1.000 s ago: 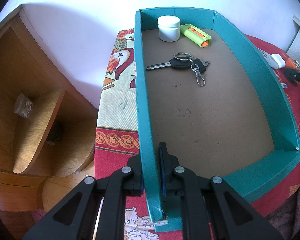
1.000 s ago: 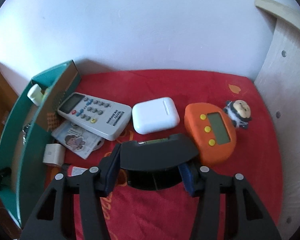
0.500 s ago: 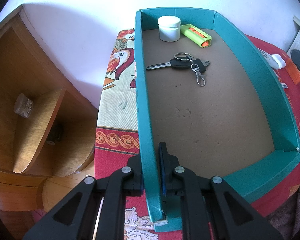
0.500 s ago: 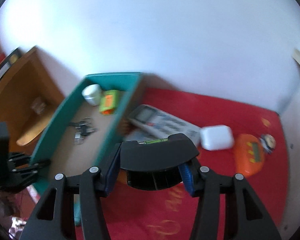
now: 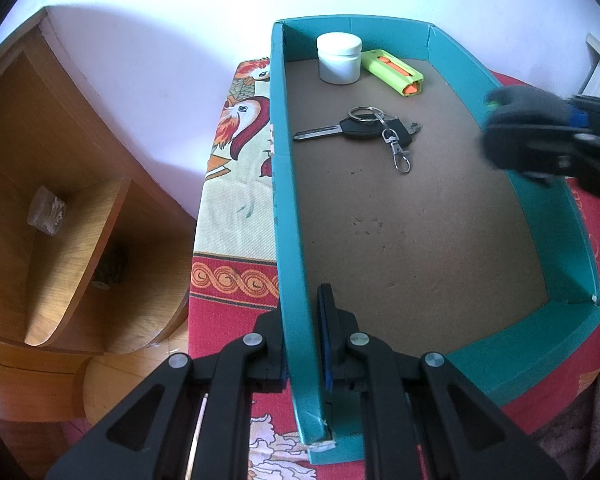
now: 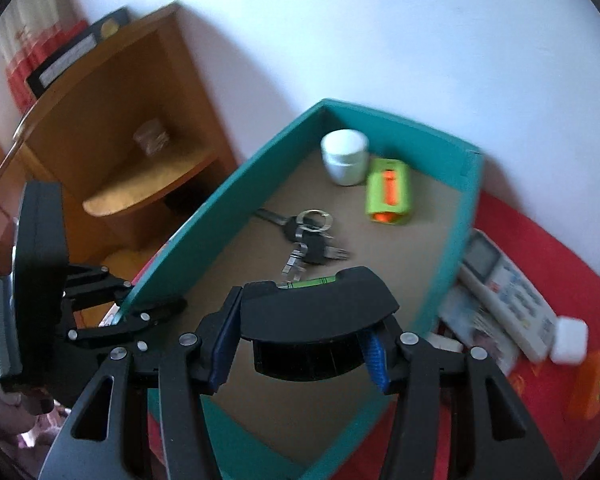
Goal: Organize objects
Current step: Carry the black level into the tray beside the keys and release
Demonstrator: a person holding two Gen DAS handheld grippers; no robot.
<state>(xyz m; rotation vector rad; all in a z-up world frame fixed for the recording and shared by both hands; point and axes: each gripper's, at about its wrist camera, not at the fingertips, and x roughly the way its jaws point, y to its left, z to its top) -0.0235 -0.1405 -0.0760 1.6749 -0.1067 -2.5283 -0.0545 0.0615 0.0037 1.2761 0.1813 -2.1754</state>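
A teal box (image 5: pixel 284 160) with a brown floor stands on the red cloth. Inside it lie a white jar (image 5: pixel 339 58), a green and orange cutter (image 5: pixel 392 72) and a bunch of keys (image 5: pixel 368 128). My left gripper (image 5: pixel 304 308) is shut on the box's left wall near the front corner. My right gripper (image 6: pixel 304 336) is shut on a black curved object (image 6: pixel 316 308) with a green strip, held above the box's floor (image 6: pixel 300 400) just behind the keys (image 6: pixel 308 236). In the left wrist view that black object (image 5: pixel 516 132) shows blurred over the right wall.
Right of the box on the red cloth lie a white remote (image 6: pixel 504 300), printed cards (image 6: pixel 472 320), a white earbud case (image 6: pixel 568 340) and an orange device (image 6: pixel 596 384). A wooden corner shelf (image 5: pixel 60 220) with a glass jar (image 5: pixel 46 210) stands to the left.
My right gripper has carried the black object leftward from above the red cloth to over the teal box, rolling as it went. The left gripper has kept still on the wall.
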